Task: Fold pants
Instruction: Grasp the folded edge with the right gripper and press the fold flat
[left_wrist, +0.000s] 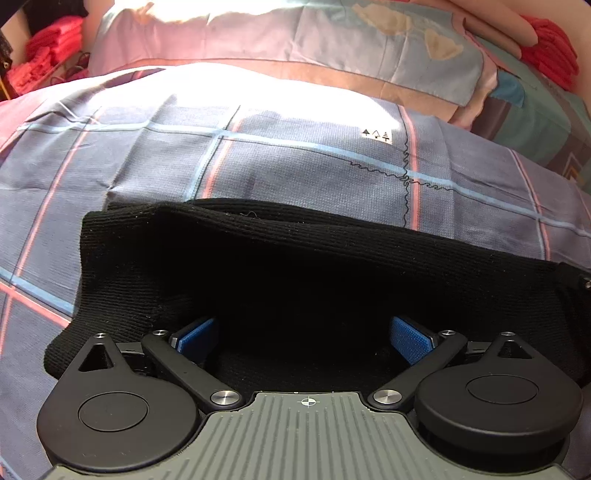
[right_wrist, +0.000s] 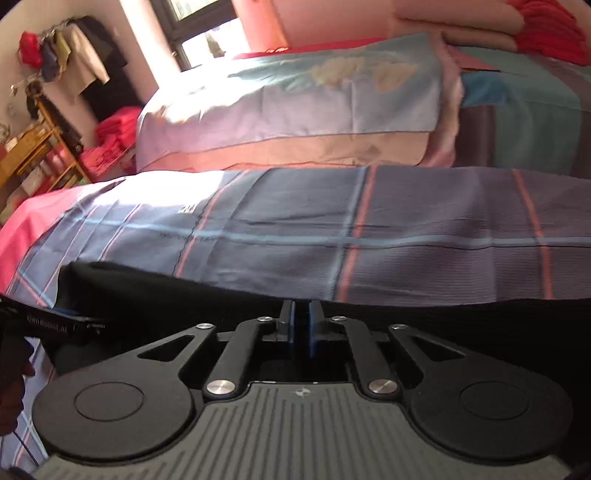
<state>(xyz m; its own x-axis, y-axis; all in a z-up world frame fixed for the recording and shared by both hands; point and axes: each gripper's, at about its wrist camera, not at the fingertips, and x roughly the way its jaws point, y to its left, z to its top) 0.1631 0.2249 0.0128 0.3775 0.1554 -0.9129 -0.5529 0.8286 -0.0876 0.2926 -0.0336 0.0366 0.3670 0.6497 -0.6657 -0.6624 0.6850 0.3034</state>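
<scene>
Now the black pants (left_wrist: 258, 266) lie on the checked bed cover (left_wrist: 295, 162), bunched up close to both tools. The left tongs (left_wrist: 303, 332) stand wide, with dark cloth between the blue pads but not pinched. The right tongs (right_wrist: 301, 328) are nearly closed; I cannot tell if they pinch cloth. To fold well, grab one edge with both tongs, pull it flat, then lay it over evenly.

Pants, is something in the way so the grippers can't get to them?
Nothing visible. The pants lie on the bed, with cloth between the wide-open fingers of the left gripper; the right gripper has its tips right at their edge.
</scene>
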